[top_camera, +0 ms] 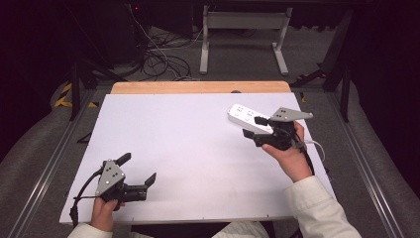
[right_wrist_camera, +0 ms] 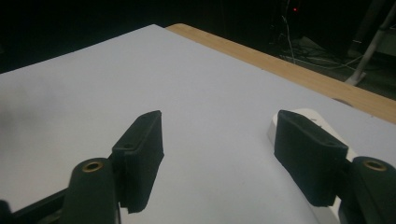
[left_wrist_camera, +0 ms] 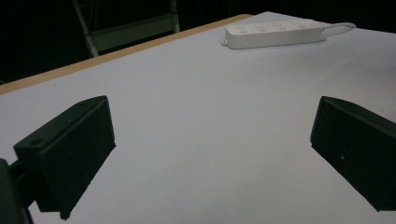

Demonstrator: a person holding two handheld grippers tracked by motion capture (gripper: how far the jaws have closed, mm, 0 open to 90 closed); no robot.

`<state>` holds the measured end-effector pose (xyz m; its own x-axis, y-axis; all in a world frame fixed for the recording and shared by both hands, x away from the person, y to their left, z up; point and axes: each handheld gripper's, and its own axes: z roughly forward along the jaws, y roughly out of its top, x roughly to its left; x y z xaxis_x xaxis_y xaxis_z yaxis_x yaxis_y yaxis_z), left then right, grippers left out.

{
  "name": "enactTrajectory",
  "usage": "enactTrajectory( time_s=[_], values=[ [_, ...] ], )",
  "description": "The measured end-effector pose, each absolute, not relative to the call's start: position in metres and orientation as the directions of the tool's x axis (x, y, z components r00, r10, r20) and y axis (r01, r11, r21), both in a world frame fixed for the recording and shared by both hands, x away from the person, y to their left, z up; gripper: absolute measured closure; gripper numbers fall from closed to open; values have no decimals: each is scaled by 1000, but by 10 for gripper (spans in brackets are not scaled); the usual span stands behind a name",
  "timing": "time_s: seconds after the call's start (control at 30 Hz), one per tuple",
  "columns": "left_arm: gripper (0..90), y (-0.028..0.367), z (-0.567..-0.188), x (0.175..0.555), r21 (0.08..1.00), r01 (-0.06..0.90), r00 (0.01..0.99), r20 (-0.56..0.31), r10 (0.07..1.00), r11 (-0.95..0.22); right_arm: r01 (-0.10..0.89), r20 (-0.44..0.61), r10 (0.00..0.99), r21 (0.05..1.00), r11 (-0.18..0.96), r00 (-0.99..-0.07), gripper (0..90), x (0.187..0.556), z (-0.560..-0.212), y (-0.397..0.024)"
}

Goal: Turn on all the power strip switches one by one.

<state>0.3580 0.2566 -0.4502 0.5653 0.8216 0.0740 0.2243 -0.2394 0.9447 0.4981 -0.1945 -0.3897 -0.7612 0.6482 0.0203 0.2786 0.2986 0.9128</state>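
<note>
Near the table's front left corner, the left gripper (top_camera: 136, 172) rests in the person's left hand (top_camera: 105, 208), its fingers (left_wrist_camera: 70, 154) spread wide over bare white table (top_camera: 173, 148). Far right on the table lies a white power strip (top_camera: 243, 116), its cord (top_camera: 317, 145) trailing right. Just beside its near end, the right gripper (top_camera: 253, 127) is held in the right hand (top_camera: 289, 153), fingers (right_wrist_camera: 142, 154) spread, one above the strip's edge.

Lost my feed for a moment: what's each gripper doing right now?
Left gripper: open, empty, low over the white table.
Right gripper: open, holding nothing, at the power strip, one jaw over it.
</note>
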Motion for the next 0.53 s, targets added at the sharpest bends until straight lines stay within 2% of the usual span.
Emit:
enactTrajectory(
  time_s=[0.2,0.47,0.53],
  values=[
    [2,257,-450,358,944,224,562,79,823,-244,271,40,619,920,284,-785,290,468,-412,-206],
    [2,256,-450,358,939,236,568,75,819,-250,298,59,591,900,317,-805,198,441,-467,-218],
    [2,257,-450,358,931,235,570,100,816,-279,310,66,587,894,325,-807,193,437,-476,-218]
  ],
)
